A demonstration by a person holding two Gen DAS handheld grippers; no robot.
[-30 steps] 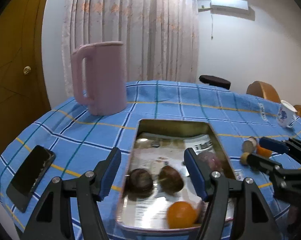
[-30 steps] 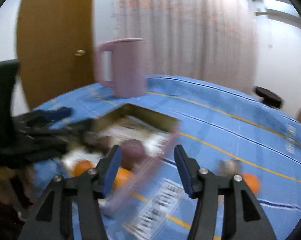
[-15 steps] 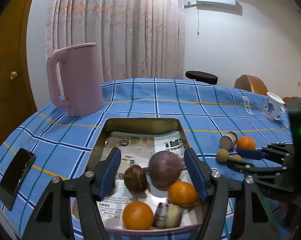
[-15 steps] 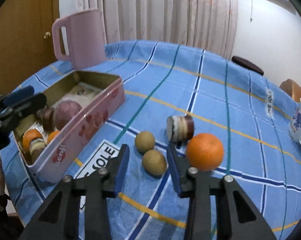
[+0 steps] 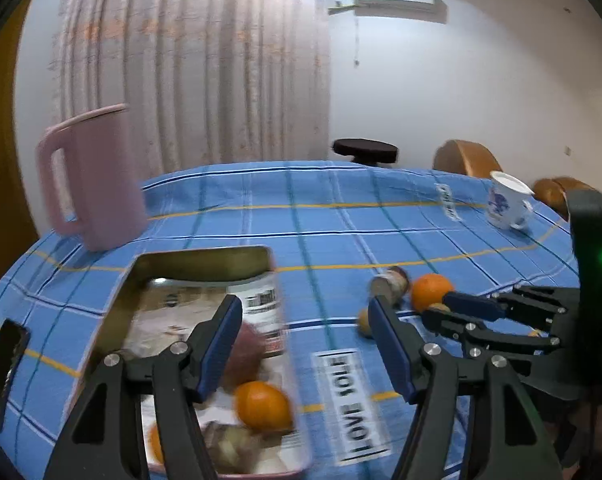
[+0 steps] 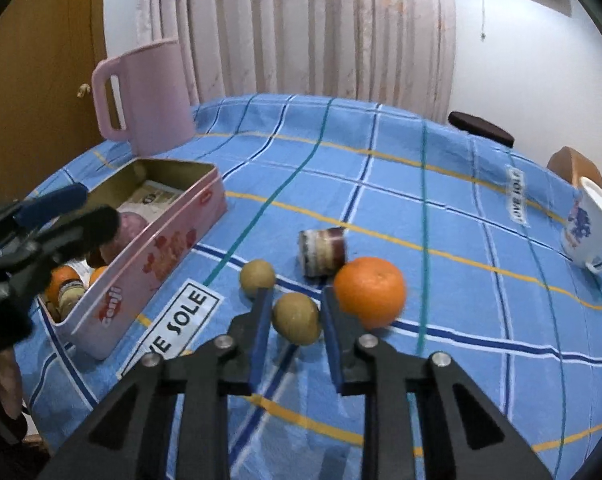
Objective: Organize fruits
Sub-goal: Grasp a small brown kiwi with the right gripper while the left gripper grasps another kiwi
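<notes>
A pink tin lies on the blue checked cloth and holds oranges, a purple fruit and other pieces. Right of it on the cloth lie two small brown fruits, a near one and a far one, an orange and a small jar on its side. My right gripper is open, its fingers on either side of the near brown fruit, not visibly squeezing it. My left gripper is open and empty, above the tin's right edge.
A tall pink jug stands behind the tin. A white and blue cup stands at the far right. A black phone lies at the left table edge. Chairs and a stool stand beyond the table.
My right gripper has moved forward so its fingers now flank the near brown fruit. My left gripper has swung right, from over the tin toward its right edge.
</notes>
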